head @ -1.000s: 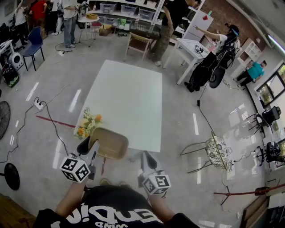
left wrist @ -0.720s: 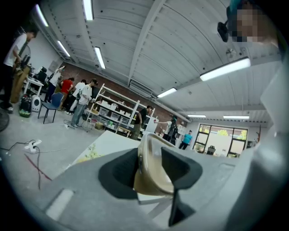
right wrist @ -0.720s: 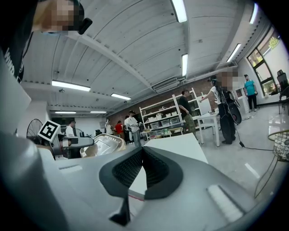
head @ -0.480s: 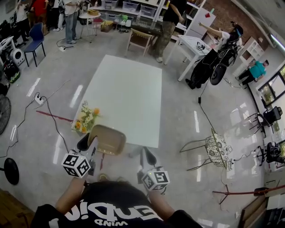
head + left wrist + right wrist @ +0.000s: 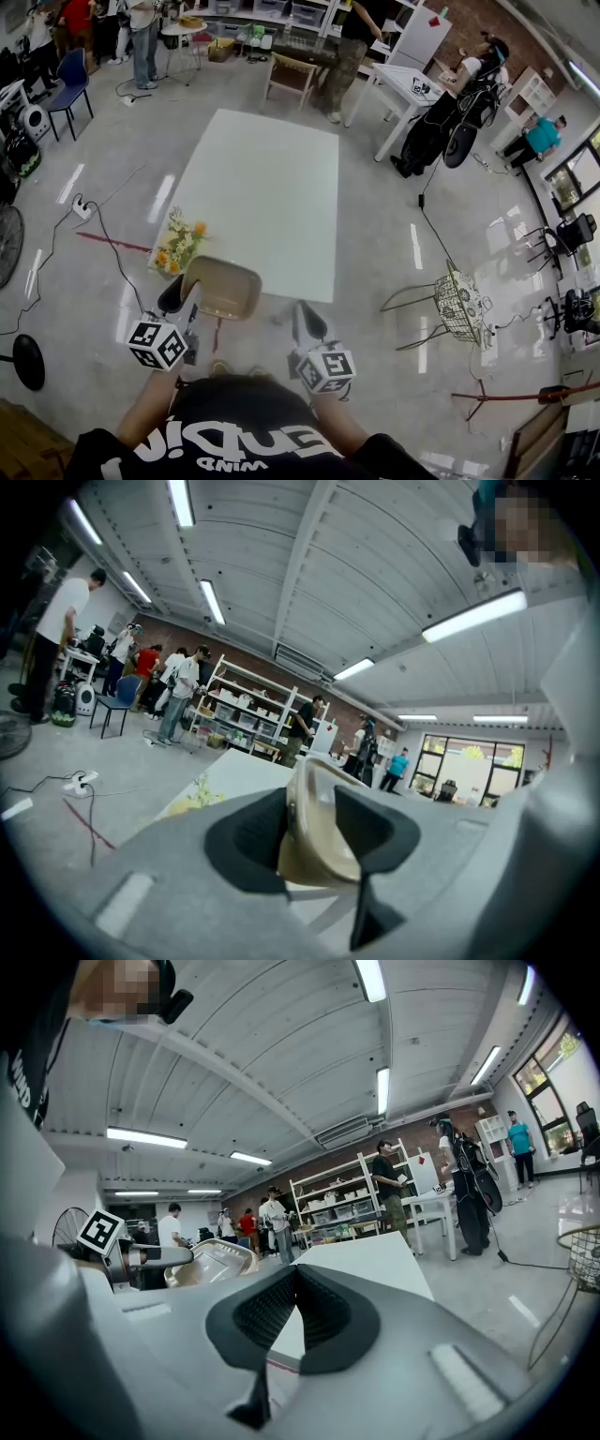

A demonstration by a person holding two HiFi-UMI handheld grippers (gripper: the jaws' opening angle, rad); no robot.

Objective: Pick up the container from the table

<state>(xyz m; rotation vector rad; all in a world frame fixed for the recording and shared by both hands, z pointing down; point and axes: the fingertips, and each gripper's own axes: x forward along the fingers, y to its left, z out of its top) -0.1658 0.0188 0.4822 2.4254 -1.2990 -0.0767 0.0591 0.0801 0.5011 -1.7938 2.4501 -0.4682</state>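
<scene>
A tan plastic container [image 5: 225,289] hangs at the near left corner of the white table [image 5: 267,178], a bunch of yellow and white flowers [image 5: 178,248] just left of it. My left gripper [image 5: 185,296] is shut on the container's near rim. In the left gripper view, the rim [image 5: 317,822] stands edge-on between the black pads of the left gripper [image 5: 314,841]. My right gripper [image 5: 307,323] hovers at the table's near edge, shut and empty, and the right gripper view shows its pads meeting [image 5: 295,1309]. That view also shows the container [image 5: 211,1262] off to the left.
A wire chair [image 5: 459,309] stands right of the table. Cables and a power strip [image 5: 82,214] lie on the floor at left. Several people, shelves and a second white table [image 5: 405,86] are at the far end of the room.
My left gripper has sunk a little with the container still in it. The right gripper has kept still. The head view has tilted slightly.
</scene>
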